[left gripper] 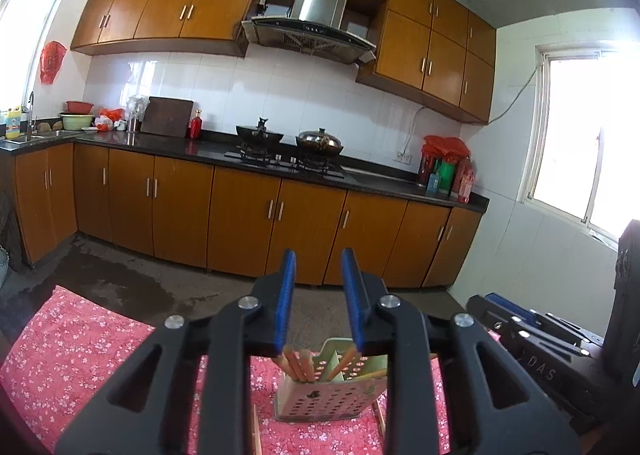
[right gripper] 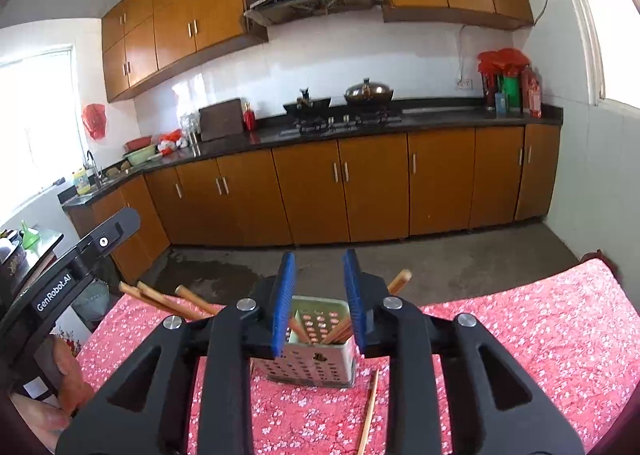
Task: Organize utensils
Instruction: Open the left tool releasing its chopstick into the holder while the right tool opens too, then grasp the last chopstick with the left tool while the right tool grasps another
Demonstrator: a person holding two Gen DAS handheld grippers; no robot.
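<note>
A pale green perforated utensil holder [left gripper: 332,387] [right gripper: 316,347] stands on the table's pink floral cloth [left gripper: 80,355] [right gripper: 540,335]. Several wooden chopsticks [left gripper: 298,365] [right gripper: 340,333] stick up inside it. My left gripper [left gripper: 319,255] hovers just above and in front of the holder, its blue pads apart with nothing between them. My right gripper [right gripper: 319,255] hangs over the same holder, open and empty too. A loose chopstick [right gripper: 368,415] lies on the cloth to the holder's right. More wooden sticks [right gripper: 160,299] lie at the table's far left edge.
A hand [right gripper: 60,375] holds the left gripper's body [right gripper: 80,267] at the left; the right gripper's body [left gripper: 532,335] shows at the right. Beyond a strip of wet concrete floor [right gripper: 440,255] runs a cabinet counter [left gripper: 200,151] with a stove and two woks [left gripper: 320,141].
</note>
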